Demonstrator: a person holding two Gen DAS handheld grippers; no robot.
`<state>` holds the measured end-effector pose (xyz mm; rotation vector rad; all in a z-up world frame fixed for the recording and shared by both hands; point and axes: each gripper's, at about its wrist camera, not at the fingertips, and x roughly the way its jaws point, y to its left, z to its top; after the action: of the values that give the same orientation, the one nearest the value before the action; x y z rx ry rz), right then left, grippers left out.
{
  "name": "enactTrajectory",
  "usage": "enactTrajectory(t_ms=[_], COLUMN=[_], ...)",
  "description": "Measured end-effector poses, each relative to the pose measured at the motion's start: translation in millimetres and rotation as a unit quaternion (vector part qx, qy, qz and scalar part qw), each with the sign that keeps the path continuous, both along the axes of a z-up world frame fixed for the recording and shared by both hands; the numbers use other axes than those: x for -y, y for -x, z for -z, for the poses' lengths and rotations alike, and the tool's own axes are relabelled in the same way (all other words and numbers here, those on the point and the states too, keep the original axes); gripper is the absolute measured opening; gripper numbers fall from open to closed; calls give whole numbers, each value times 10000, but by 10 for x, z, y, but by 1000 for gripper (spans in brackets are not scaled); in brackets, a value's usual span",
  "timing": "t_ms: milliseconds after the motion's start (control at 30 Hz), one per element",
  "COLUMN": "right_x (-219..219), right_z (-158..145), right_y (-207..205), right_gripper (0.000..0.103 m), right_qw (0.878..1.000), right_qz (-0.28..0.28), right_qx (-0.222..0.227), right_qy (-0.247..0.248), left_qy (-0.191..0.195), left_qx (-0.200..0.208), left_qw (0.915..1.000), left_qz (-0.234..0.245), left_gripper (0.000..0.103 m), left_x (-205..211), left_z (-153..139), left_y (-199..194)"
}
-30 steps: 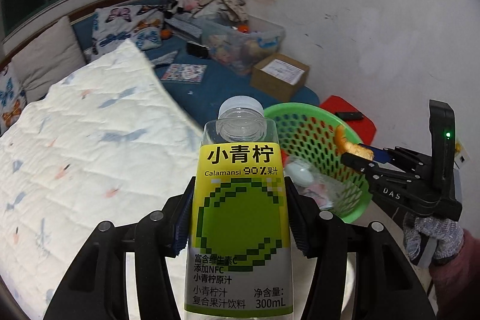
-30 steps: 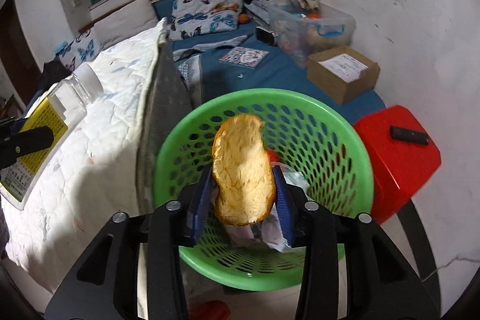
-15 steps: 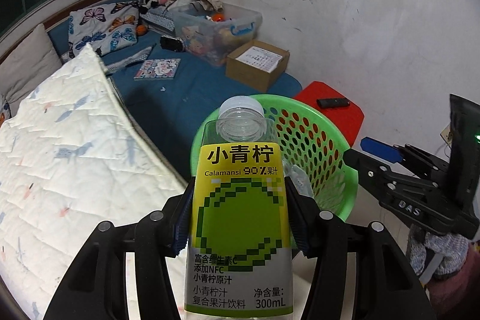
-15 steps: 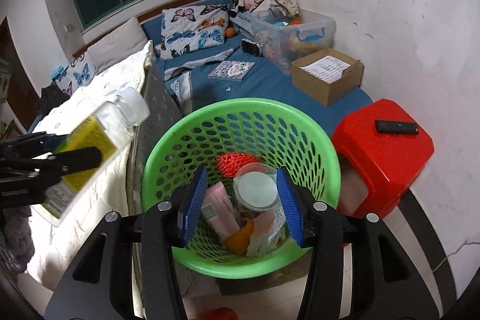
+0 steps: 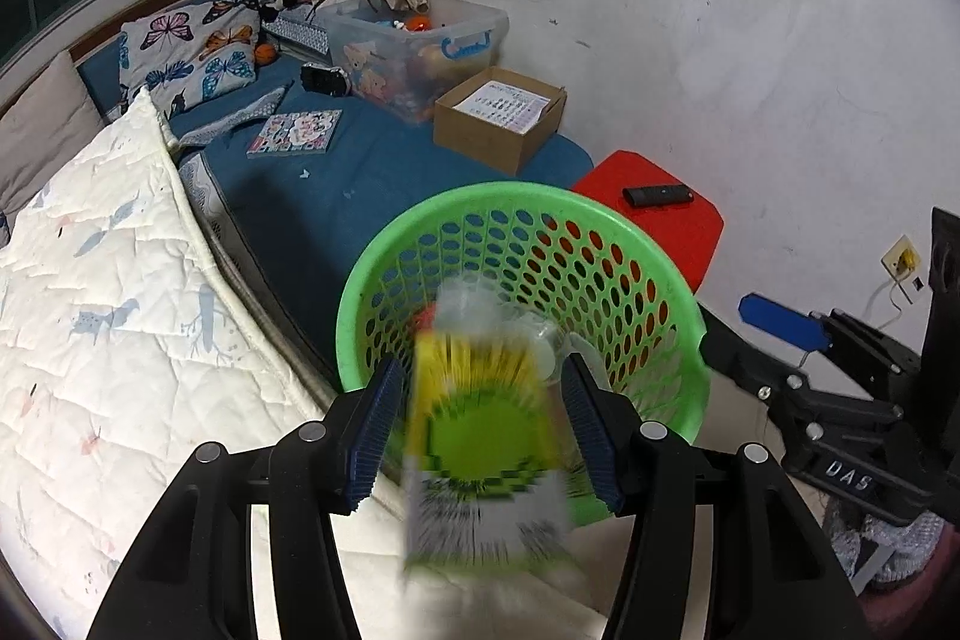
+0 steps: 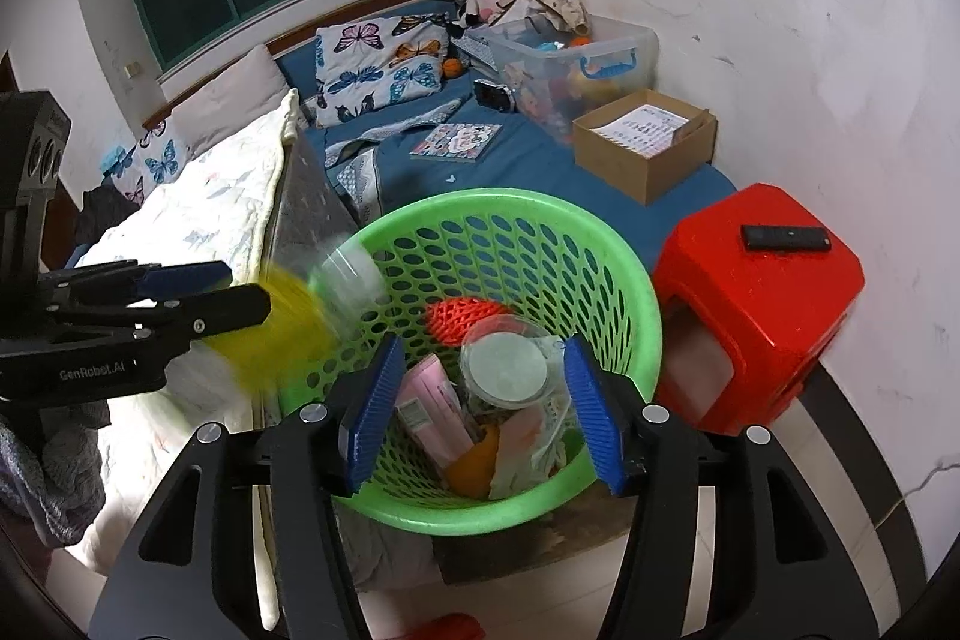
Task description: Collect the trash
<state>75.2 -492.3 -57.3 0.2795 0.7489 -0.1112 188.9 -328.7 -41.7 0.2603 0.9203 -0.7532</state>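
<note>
Beside the bed (image 5: pixel 336 196), a blurred yellow-green labelled plastic bottle (image 5: pixel 486 436) hung loose between the opening left tongs (image 5: pixel 486 430) over the green perforated plastic basket (image 5: pixel 690 334). Right tongs (image 6: pixel 486 412) were opening, empty, above the basket's trash.

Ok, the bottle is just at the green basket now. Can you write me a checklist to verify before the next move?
1. Left gripper free of the bottle: ok, pads stand off it.
2. Bottle inside the green basket: not ok, it is blurred at the near rim.
3. Right gripper empty: ok, jaws opening, nothing between them.
4. Grippers apart from each other: ok.
5. Room left in basket: ok, trash lies low.
</note>
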Motion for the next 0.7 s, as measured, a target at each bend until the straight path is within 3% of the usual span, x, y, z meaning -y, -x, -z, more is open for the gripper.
enactTrajectory(t_ms=[67,467,700], right_x=[-13,-211,-438], right_z=[2,-96,-179], right_y=[7,12,0], right_gripper=[56,57,65], right_qw=[10000,9997,9989], right_qz=[-15,-211,-422], right_qx=[2,107,181], right_qy=[-15,-6,8], left_qy=[60,274,274], left_qx=[43,158,385], left_qw=[10000,9993,9976], left_qz=[-11,-200,-512], left_gripper=[62,63,67], left_x=[3,-334,-675], left_z=[-36,-217,-288], left_y=[3,96,179])
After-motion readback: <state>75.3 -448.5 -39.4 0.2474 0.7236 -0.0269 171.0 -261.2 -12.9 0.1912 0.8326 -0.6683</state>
